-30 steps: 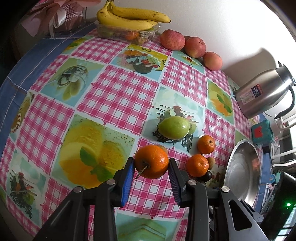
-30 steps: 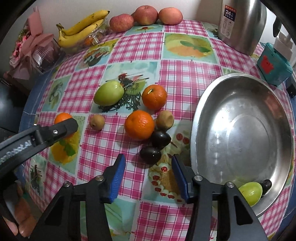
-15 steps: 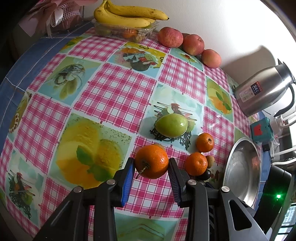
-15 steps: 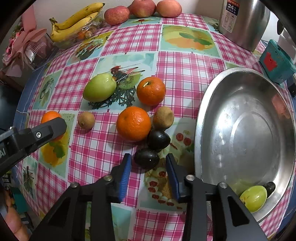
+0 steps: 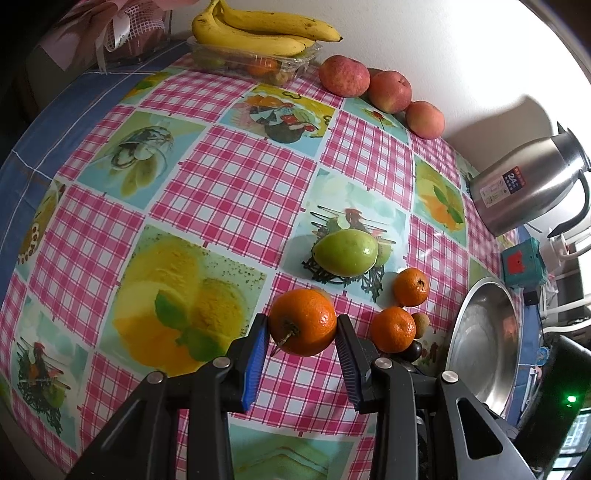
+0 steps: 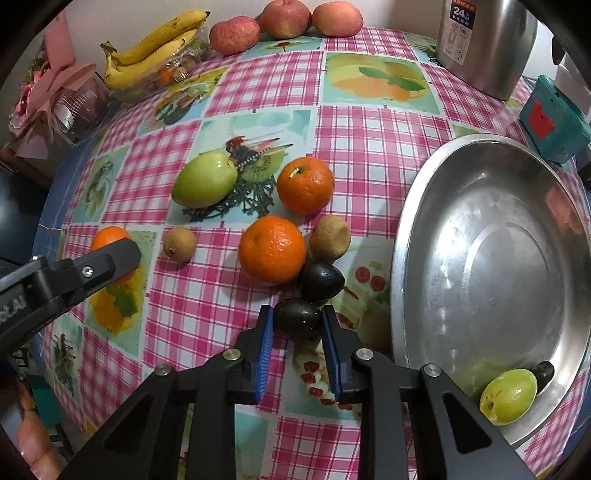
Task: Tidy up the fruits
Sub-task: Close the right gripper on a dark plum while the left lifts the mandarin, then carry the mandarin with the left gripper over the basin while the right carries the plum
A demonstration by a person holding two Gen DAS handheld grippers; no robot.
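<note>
My left gripper (image 5: 301, 338) is shut on an orange (image 5: 302, 322) with a short stem, held just over the checked tablecloth. My right gripper (image 6: 297, 325) is shut on a small dark fruit (image 6: 297, 318) that rests on the cloth, both blue pads touching its sides. A second dark fruit (image 6: 320, 280) lies right behind it, beside two oranges (image 6: 272, 249) (image 6: 305, 184) and two brown kiwis (image 6: 330, 238) (image 6: 180, 243). A green mango (image 6: 205, 180) lies further back. The steel bowl (image 6: 417, 206) at the right holds a green fruit (image 6: 509, 396) and a dark one (image 6: 543, 372).
Bananas (image 5: 258, 31) on a clear plastic box and three apples (image 5: 389, 90) line the back wall. A steel kettle (image 5: 532, 184) and a teal box (image 5: 522, 263) stand behind the bowl. Pink wrapped flowers (image 6: 48, 99) sit at the far left corner.
My right gripper moved forward to the nearer dark fruit and its jaws closed onto it. The left gripper kept still with the orange in it.
</note>
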